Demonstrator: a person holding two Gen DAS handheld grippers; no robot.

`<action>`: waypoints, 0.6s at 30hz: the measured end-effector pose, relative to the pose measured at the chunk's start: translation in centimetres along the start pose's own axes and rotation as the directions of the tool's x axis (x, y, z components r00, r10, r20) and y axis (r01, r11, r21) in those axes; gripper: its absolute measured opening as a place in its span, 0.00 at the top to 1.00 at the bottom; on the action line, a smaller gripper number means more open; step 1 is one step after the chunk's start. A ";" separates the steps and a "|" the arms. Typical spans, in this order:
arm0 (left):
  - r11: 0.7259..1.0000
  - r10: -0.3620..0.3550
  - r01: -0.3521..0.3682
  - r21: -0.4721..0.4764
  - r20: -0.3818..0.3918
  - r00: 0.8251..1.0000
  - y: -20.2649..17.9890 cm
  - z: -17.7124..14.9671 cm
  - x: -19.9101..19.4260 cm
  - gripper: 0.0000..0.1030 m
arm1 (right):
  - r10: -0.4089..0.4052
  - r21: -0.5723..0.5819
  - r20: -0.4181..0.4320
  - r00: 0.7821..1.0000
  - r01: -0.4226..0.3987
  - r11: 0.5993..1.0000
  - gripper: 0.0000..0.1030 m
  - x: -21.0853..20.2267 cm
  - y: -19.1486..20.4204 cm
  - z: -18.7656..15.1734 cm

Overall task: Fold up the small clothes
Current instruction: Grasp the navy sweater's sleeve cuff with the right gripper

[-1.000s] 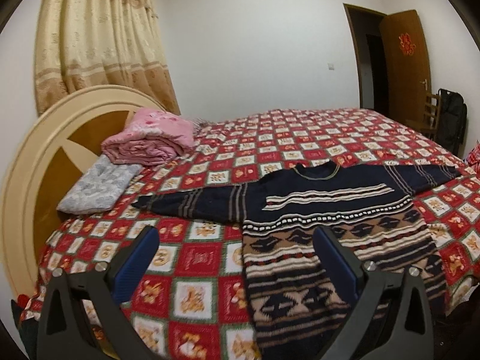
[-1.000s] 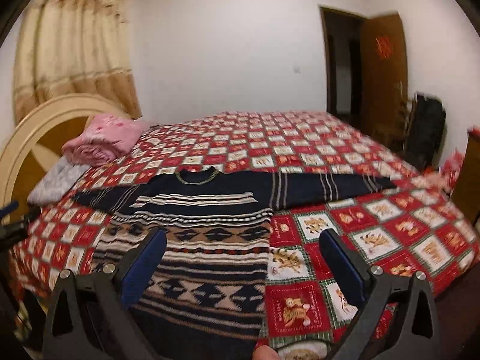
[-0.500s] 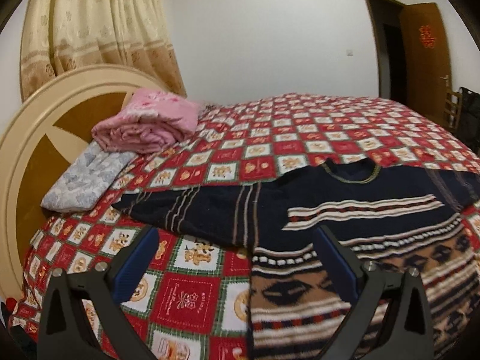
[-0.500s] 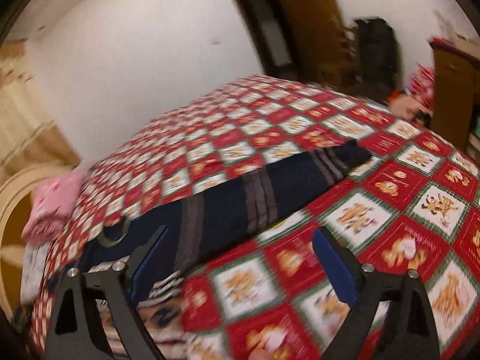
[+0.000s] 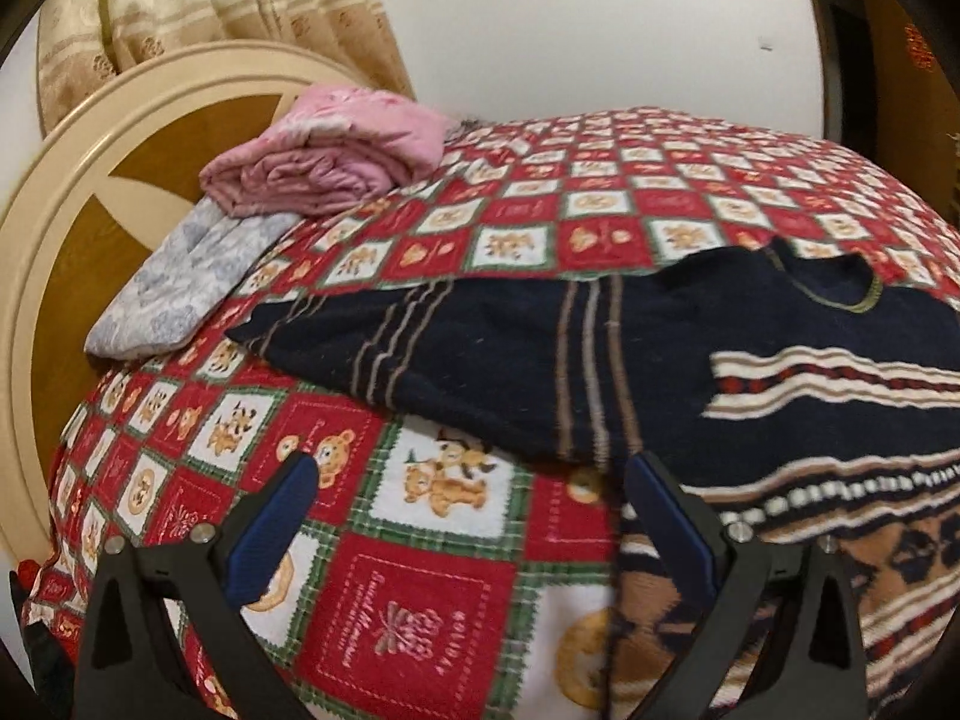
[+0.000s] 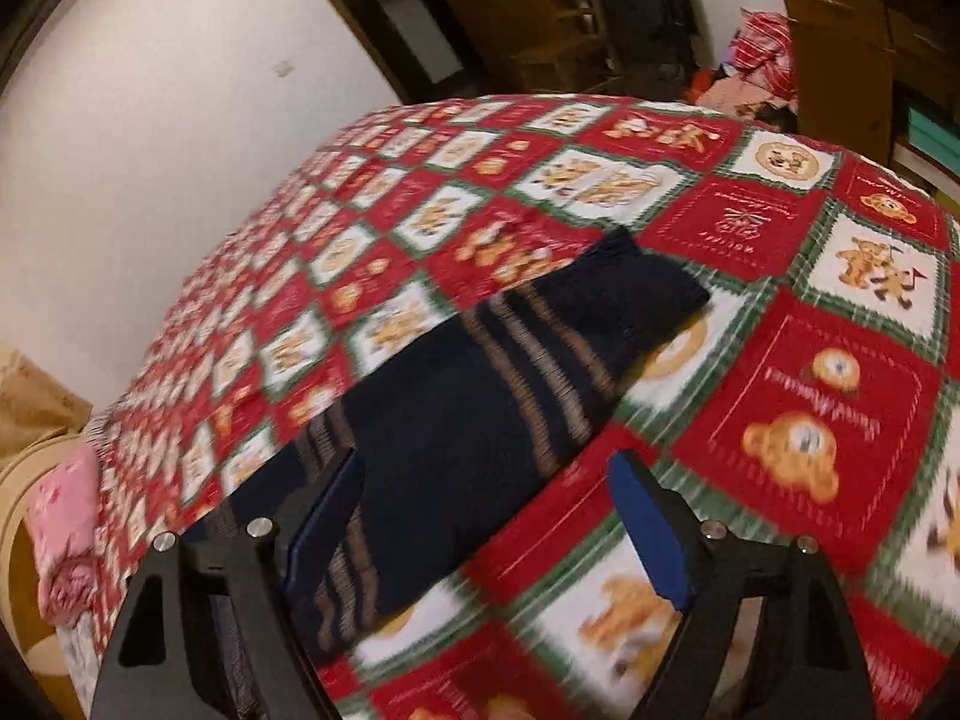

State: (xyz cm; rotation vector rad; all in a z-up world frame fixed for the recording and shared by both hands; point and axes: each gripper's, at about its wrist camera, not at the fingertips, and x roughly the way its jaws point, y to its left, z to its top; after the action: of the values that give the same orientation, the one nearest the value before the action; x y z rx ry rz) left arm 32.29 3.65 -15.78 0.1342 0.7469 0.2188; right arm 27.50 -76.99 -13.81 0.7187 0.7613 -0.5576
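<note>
Now we see a dark navy knitted sweater with tan and cream patterned bands (image 5: 750,372) lying spread flat on a red, white and green checked bedspread printed with teddy bears (image 5: 432,588), its sleeves stretched out to either side.

From the left wrist view, our left gripper (image 5: 474,504) hangs tilted down over the bedspread just in front of the sweater's outstretched sleeve (image 5: 420,348). Its black arms with blue pads stand spread wide, with nothing between them; the right-hand pad sits close to the lower edge of the sleeve where it meets the body, though we cannot tell whether it touches the knit. Beyond the sleeve, a folded pink quilt (image 5: 324,150) rests on a pale grey patterned pillow (image 5: 180,288) against a round cream and brown wooden headboard (image 5: 78,192), with a beige patterned curtain (image 5: 228,0) hanging behind.

From the right wrist view, which is rolled and blurred, our right gripper (image 6: 486,492) hangs over the other sleeve of the sweater (image 6: 510,384). Its jaws have just been closing a little, yet they are still spread wide, and the pads do not press on anything. The sleeve runs up between them, its cuff (image 6: 648,294) lying flat on the bedspread (image 6: 810,360) ahead; the left-hand pad overlaps the striped part of the sleeve in the picture. At the far side of the room we make out a wooden chair (image 6: 564,18) and a brown wooden cabinet (image 6: 840,42).
</note>
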 end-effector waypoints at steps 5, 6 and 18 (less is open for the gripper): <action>0.998 -0.008 0.006 -0.062 -0.041 0.999 1.3 0.1 2.1 0.00 | -0.031 0.041 -0.015 0.999 0.031 0.999 0.32 2.3 -2.0 1.8; 0.997 -0.012 0.009 -0.076 -0.050 0.999 1.5 0.1 2.5 0.00 | -0.029 0.048 -0.018 0.999 0.029 0.998 0.32 2.7 -2.3 1.9; 0.992 -0.023 0.009 -0.124 -0.112 0.993 2.5 -1.8 4.6 0.00 | -0.059 0.072 -0.004 0.998 0.059 0.996 0.91 5.4 -2.6 3.1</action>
State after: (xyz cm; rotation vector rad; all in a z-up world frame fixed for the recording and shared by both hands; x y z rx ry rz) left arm 34.00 7.32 -19.61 -0.0023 0.8452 0.2580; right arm 30.28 -82.04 -17.32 0.7652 0.7694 -0.6409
